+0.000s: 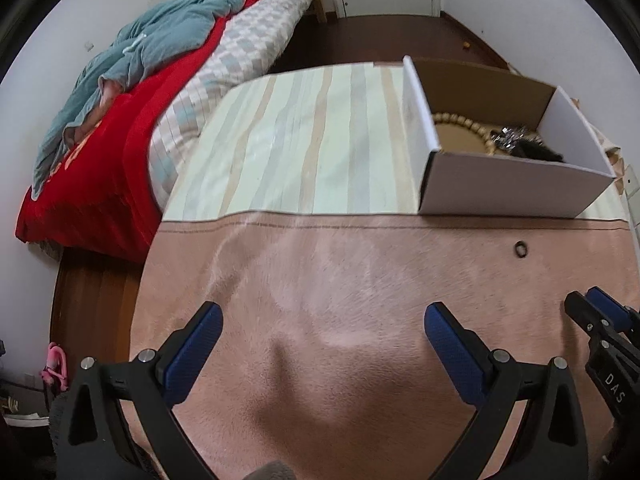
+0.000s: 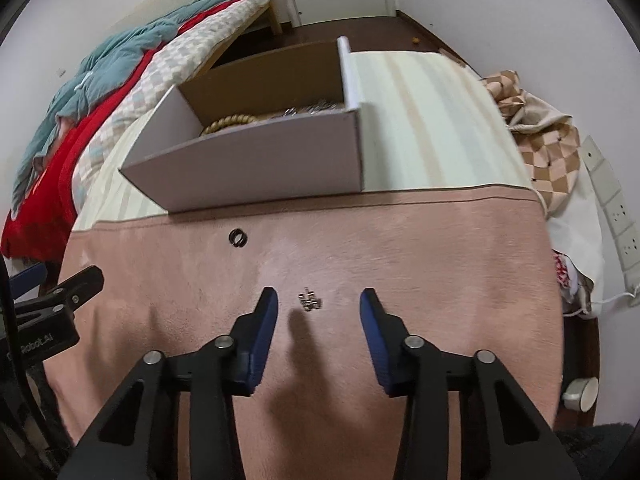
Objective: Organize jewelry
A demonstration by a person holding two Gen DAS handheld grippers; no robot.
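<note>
A white cardboard box (image 1: pixel 500 184) (image 2: pixel 256 176) stands on the striped cloth and holds a wooden bead necklace (image 1: pixel 464 124) (image 2: pixel 230 123) and sparkly pieces (image 1: pixel 510 138). A small dark ring (image 1: pixel 520 249) (image 2: pixel 237 237) lies on the pink cloth in front of the box. A small silver jewelry piece (image 2: pixel 309 301) lies on the pink cloth between the fingertips of my right gripper (image 2: pixel 319 300), which is open around it just above the cloth. My left gripper (image 1: pixel 322 320) is open and empty over bare pink cloth. The right gripper's tip shows in the left wrist view (image 1: pixel 588 312).
A bed with a red blanket (image 1: pixel 120 152) and a teal cover (image 1: pixel 160 40) stands to the left. A checked cloth bag (image 2: pixel 548 148) and a power strip (image 2: pixel 616 208) lie off the table's right edge. A white roll (image 2: pixel 582 394) sits low at the right.
</note>
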